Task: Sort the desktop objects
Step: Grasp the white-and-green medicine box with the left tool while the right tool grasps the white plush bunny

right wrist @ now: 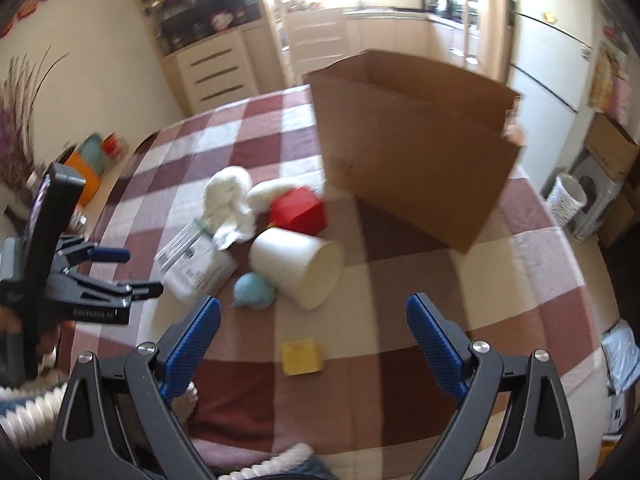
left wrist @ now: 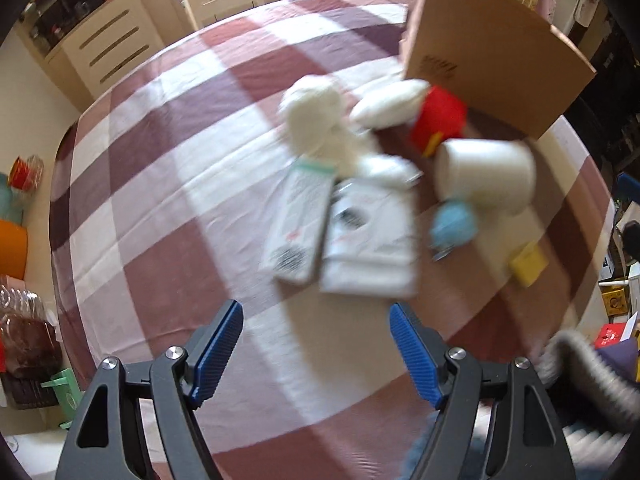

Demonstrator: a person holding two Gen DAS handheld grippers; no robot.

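the heap of loose things sits mid-table on the checked cloth (right wrist: 400, 280), just at the foot of the open cardboard box (right wrist: 416, 160). in the left wrist view the two flat white packets (left wrist: 368, 236) lie side by side at about 12 o'clock from the left gripper (left wrist: 316, 344), their long axes running away from it, slightly tipped toward 11 o'clock. the tipped white cup (left wrist: 484, 176) lies on its side at 1 o'clock, the blue ball (left wrist: 454, 226) just below it, the red cup (left wrist: 438, 122) and white cloth (left wrist: 316, 120) beyond. the yellow block (right wrist: 302, 357) lies apart from the heap, at 12 o'clock and close before the right gripper (right wrist: 314, 344). both sets of tongs stand wide with nothing between the pads. judged from this, the left is the nearer to the packets, the right the nearer to the block and cup; the box lies at 1 o'clock for both.
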